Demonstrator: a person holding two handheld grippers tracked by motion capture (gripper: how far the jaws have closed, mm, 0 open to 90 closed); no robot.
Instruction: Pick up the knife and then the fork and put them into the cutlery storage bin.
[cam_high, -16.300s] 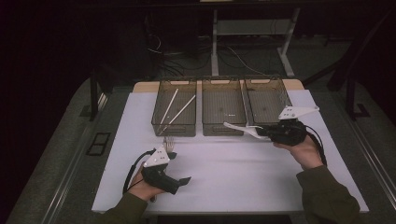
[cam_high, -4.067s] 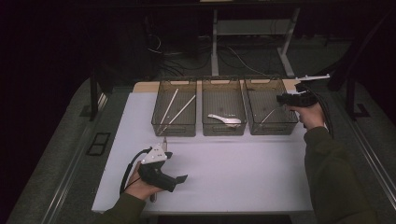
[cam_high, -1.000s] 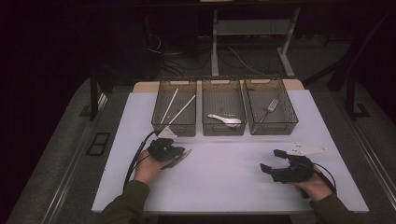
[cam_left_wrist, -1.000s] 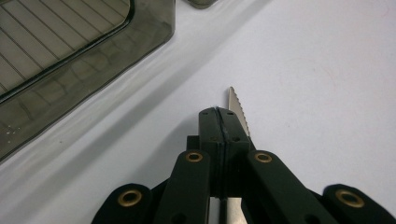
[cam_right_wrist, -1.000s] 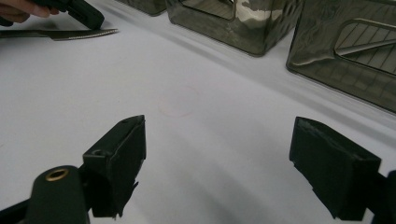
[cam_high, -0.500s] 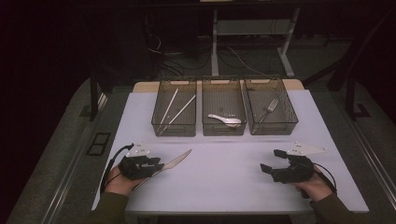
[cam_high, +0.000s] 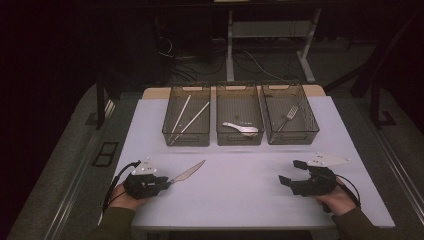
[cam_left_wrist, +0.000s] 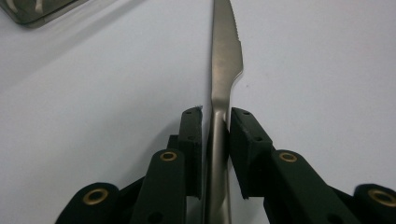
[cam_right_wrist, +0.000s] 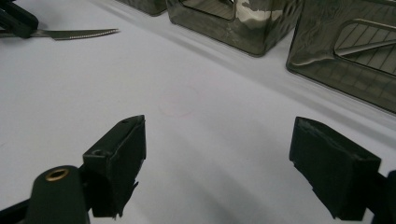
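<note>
A steel table knife (cam_high: 187, 172) lies on the white table, blade toward the bins. Its handle runs between the jaws of my left gripper (cam_high: 162, 184) at the front left. In the left gripper view the knife (cam_left_wrist: 226, 60) sits against one pad with a thin dark gap at the other pad of the gripper (cam_left_wrist: 215, 114); the jaws have just been closing around it. My right gripper (cam_high: 291, 171) rests at the front right, jaws wide apart and empty, as its own view (cam_right_wrist: 217, 154) confirms. The knife (cam_right_wrist: 79, 33) also appears far off there.
Three dark mesh bins stand in a row at the back. The left bin (cam_high: 186, 142) holds two chopsticks (cam_high: 192, 117), the middle bin (cam_high: 239, 142) a white spoon (cam_high: 240, 127), and the right bin (cam_high: 292, 140) a fork (cam_high: 289, 114). White table (cam_high: 240, 185) lies between the hands.
My left hand has slid left and toward the front edge, with the knife's blade now showing ahead of the jaws. The right hand has stayed put.
</note>
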